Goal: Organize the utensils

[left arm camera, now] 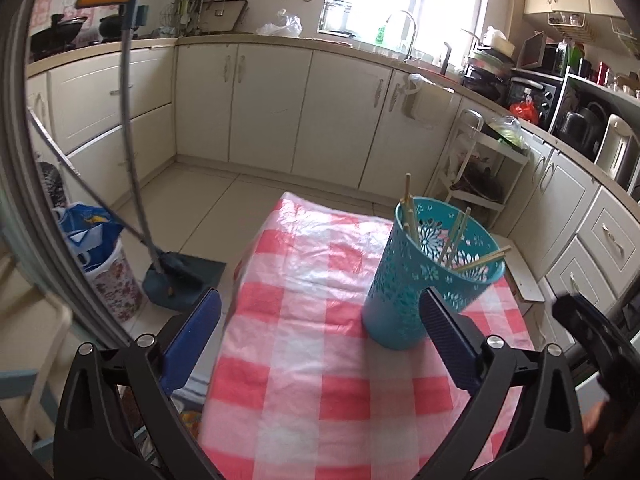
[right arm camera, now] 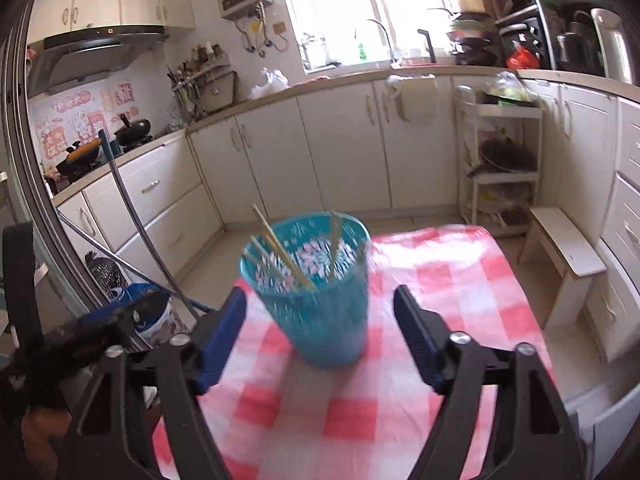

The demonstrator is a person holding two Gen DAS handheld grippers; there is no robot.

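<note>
A teal perforated holder stands upright on the red-and-white checked tablecloth, with several wooden chopsticks leaning inside it. My left gripper is open wide, its blue fingers apart; the right finger crosses in front of the holder's near wall, nothing held. In the right wrist view the same holder sits blurred just beyond my right gripper, which is open with the holder between and ahead of its fingertips, pads not touching it. Chopsticks stick up from it.
Cream kitchen cabinets ring the floor. A dustpan and broom and a floral bin stand left of the table. A white shelf rack and a small wooden stool stand to the right. The other gripper shows at the right edge.
</note>
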